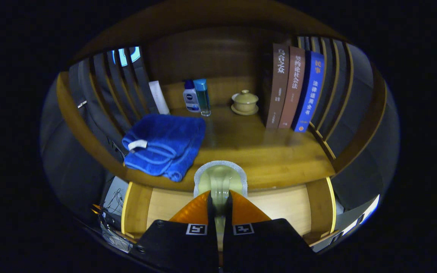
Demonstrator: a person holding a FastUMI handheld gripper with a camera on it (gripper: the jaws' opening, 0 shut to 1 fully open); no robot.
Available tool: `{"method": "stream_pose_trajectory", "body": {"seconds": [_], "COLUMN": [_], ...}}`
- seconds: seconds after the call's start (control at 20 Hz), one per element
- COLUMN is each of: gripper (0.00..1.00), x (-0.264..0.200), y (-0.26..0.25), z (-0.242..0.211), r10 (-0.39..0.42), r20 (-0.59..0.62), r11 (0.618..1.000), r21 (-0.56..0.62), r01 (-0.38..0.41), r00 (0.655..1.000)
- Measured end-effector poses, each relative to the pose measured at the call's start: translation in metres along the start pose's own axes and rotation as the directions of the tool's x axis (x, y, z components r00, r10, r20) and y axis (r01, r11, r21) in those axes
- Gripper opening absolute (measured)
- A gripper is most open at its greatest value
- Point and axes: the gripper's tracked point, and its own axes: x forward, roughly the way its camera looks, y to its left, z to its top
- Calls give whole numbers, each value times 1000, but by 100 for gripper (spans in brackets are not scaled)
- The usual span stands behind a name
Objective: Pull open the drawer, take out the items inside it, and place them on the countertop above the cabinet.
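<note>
I have the gripper (218,206) closed on a pale green piece with a whitish rim, which I take to be a cup (220,178) seen side-on; both fingers press on its narrow middle, with almost no gap between them, and the wider rim stands just ahead of the tips

The open drawer (286,204) lies below and behind the fingers, its light wood floor showing on both sides of them. I cannot tell whether anything else lies in it, since the fingers cover the middle

The desk (264,151) starts directly beyond the cup, its front edge crossing just behind the rim. So the held cup is over the drawer's far part, right at the boundary, and the bare wood I want lies straight ahead along the fingers

Things on the desk:
- folded blue towel (165,144) ahead and to the left, near the front edge
- two small bottles (197,98) further back, beyond the towel
- lidded tea bowl (245,102) on a saucer, at the back, roughly in line with the fingers
- three upright books (294,91) at the back right

Judgement: the free patch is ahead and slightly right, between towel and books. Next move calls for going forward over the edge, then down. Risk: clipping the front edge or brushing the towel
</note>
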Motion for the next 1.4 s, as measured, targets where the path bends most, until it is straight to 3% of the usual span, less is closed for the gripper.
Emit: {"method": "stream_pose_trajectory", "body": {"seconds": [0.35,0.6,0.8,0.9,1.25,1.4], "gripper": [10,10,19,26,100,100], "x": [61,90,99,97,73,46], "y": [-9,-9,-7,-6,-3,1], "z": [55,64,64,67,67,62], "r10": [-46,-48,-38,-31,-16,-8], "r20": [14,-7,-1,14,70,131], "r11": [999,999,999,999,999,999], "r21": [-5,7,25,40,37,54], "r01": [46,48,38,30,14,1], "r00": [999,999,999,999,997,991]}}
